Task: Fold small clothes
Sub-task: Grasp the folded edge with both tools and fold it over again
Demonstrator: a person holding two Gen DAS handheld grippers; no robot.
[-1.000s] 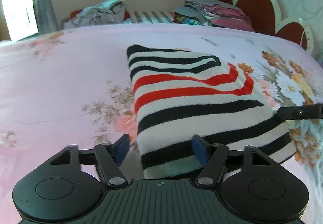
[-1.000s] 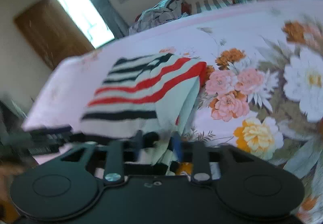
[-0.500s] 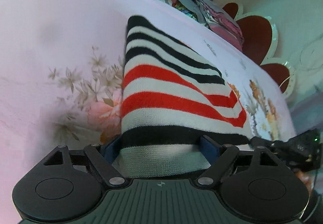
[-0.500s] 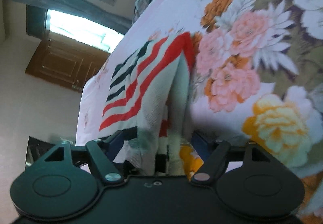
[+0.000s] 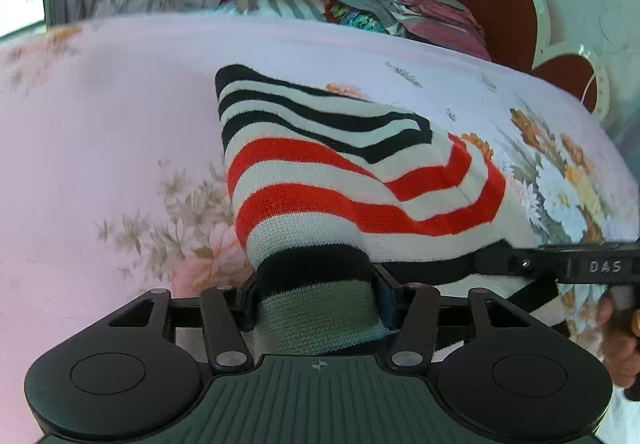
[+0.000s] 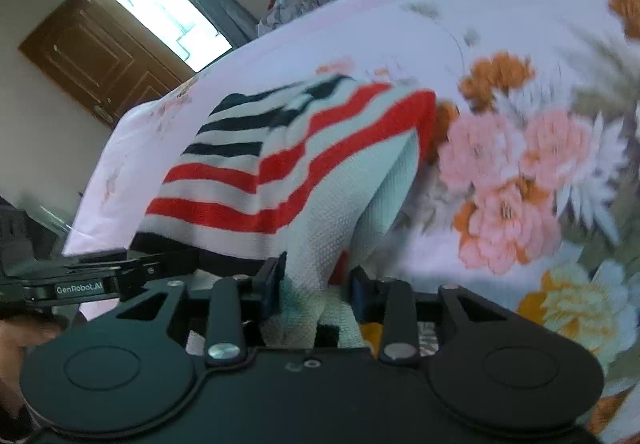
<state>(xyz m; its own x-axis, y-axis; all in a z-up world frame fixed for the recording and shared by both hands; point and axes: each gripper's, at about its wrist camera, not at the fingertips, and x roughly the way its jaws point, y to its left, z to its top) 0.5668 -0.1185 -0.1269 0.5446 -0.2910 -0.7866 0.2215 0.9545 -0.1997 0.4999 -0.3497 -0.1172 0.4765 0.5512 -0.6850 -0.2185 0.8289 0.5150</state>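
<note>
Both grippers, left (image 5: 318,302) and right (image 6: 318,284), are closing, each pinching the near hem of my striped sweater (image 5: 340,180), which stretches ahead of them over the floral bedsheet (image 5: 100,132).

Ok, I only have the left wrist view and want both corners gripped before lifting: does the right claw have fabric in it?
Observer: Yes. The right claw is closing with a bunch of the striped top's white knit between its pads.
Operator: One layer or several there?
Observer: Several. On that side the top's edge gapes open, showing white layers stacked under the red stripes.
</note>
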